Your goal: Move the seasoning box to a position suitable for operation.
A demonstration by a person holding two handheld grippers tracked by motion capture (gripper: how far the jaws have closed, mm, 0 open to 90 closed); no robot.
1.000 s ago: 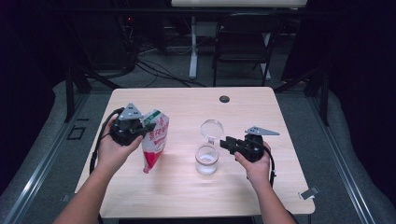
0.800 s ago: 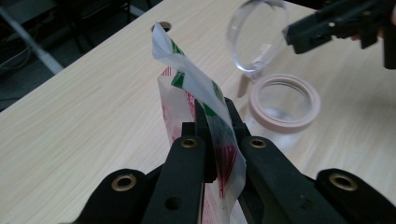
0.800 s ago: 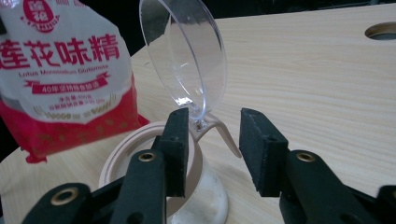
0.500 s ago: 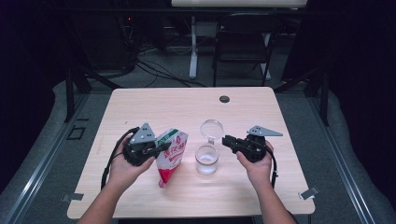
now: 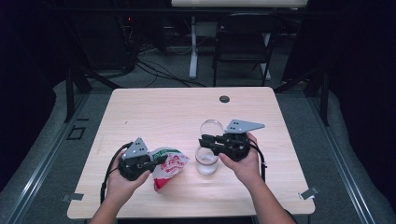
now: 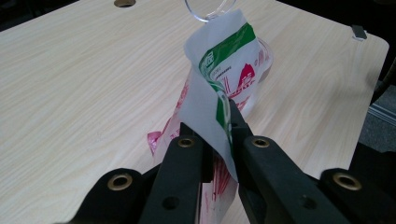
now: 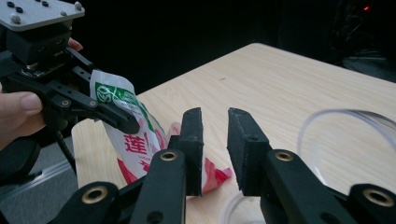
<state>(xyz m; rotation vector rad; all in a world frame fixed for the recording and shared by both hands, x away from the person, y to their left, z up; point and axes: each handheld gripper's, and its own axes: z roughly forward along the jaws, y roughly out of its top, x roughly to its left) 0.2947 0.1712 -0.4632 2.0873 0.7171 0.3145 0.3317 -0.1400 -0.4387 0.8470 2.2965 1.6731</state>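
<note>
Lower and nearer the table's front edge now, the left gripper (image 5: 159,162) has carried its packet (image 5: 169,167) down beside the clear cup (image 5: 206,161).
On the wooden table (image 5: 163,112), its jaws pinch the packet's white top edge; the right gripper (image 7: 215,122), above the cup, stands slightly parted, holding nothing; the clear lid (image 5: 211,127) lies just behind.

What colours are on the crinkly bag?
White plastic bag with green and red print, clearest in the left gripper view.
</note>
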